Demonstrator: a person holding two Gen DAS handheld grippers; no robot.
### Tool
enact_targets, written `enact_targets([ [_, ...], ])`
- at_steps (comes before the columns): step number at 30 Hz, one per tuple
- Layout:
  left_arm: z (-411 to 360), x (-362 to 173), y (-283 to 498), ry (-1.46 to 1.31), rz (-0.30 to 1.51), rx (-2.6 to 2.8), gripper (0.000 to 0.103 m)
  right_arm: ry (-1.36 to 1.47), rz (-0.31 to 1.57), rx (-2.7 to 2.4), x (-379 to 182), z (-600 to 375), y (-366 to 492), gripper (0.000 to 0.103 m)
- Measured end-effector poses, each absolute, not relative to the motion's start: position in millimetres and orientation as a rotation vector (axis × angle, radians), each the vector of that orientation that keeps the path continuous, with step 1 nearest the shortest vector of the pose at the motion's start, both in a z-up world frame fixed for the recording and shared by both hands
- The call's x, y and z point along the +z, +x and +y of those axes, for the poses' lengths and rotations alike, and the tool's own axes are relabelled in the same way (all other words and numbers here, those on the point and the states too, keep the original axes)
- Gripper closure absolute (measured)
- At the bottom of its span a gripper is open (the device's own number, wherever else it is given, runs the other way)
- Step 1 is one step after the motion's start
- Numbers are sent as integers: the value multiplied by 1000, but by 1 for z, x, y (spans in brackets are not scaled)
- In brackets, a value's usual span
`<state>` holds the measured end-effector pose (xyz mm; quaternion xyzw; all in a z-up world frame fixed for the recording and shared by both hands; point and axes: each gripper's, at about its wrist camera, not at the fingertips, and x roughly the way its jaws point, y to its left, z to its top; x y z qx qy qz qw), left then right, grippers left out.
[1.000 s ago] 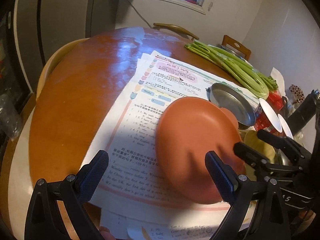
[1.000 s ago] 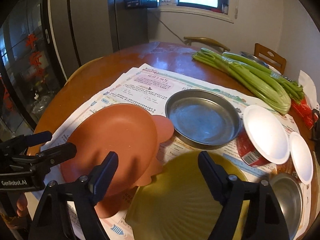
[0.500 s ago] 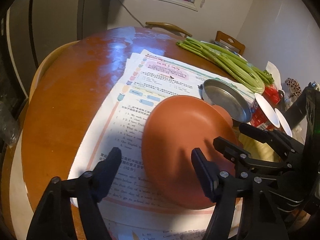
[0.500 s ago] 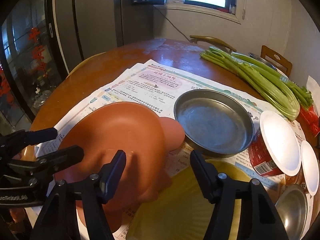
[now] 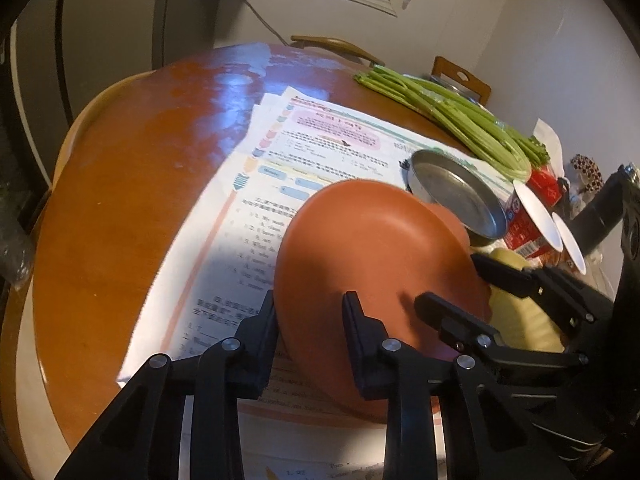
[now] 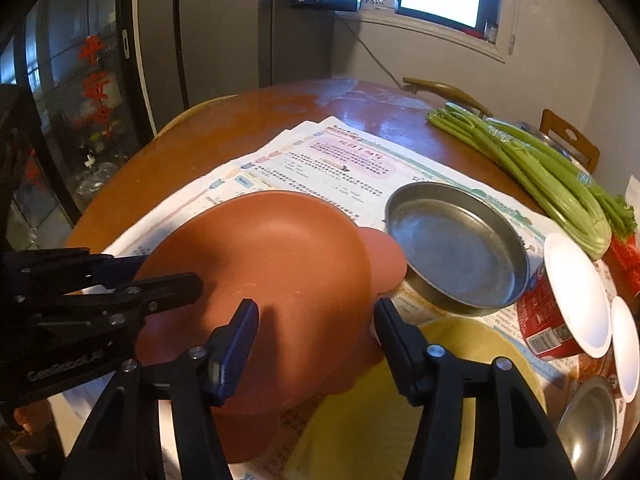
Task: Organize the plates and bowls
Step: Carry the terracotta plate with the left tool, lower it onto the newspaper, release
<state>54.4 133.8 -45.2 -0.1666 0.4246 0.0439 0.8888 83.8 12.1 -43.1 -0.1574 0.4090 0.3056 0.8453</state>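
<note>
A terracotta plate (image 5: 372, 240) with rounded lobes on its rim lies on printed paper sheets, its right edge over a yellow plate (image 6: 460, 364). My left gripper (image 5: 309, 300) is closing on the plate's left rim, one finger on its upper face and the other against the rim's outside. In the right wrist view the terracotta plate (image 6: 280, 248) fills the middle. There my right gripper (image 6: 316, 306) closes on its near right side, both pads against it. The left gripper (image 6: 164, 276) shows at that view's left. The right gripper (image 5: 448, 280) shows at the left wrist view's right.
A steel pan (image 6: 456, 248) sits just behind the plates. Two red cups with white lids (image 6: 576, 300) and a small steel bowl (image 6: 588, 428) crowd the right. Celery stalks (image 6: 532, 160) lie at the back right. Bare wooden table (image 5: 132, 184) spreads to the left.
Both grippers' jaws have drawn in from wide apart onto opposite sides of the terracotta plate. Neither hand has shifted much.
</note>
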Motion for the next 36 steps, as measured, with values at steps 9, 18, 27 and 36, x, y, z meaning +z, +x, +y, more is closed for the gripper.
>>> enact_targets([
  [9,155,-23,56,-347,819,109,72,-283,874,672,-29,21,84,43],
  [18,177,-10,79,-331,792,152,72,-247,853,648,-8,46,98,43],
  [27,191,-27,91,-347,828,184,72,-247,901,650,-24,59,107,43],
  [36,186,-35,100,-325,845,184,70,-244,931,666,-35,62,107,43],
])
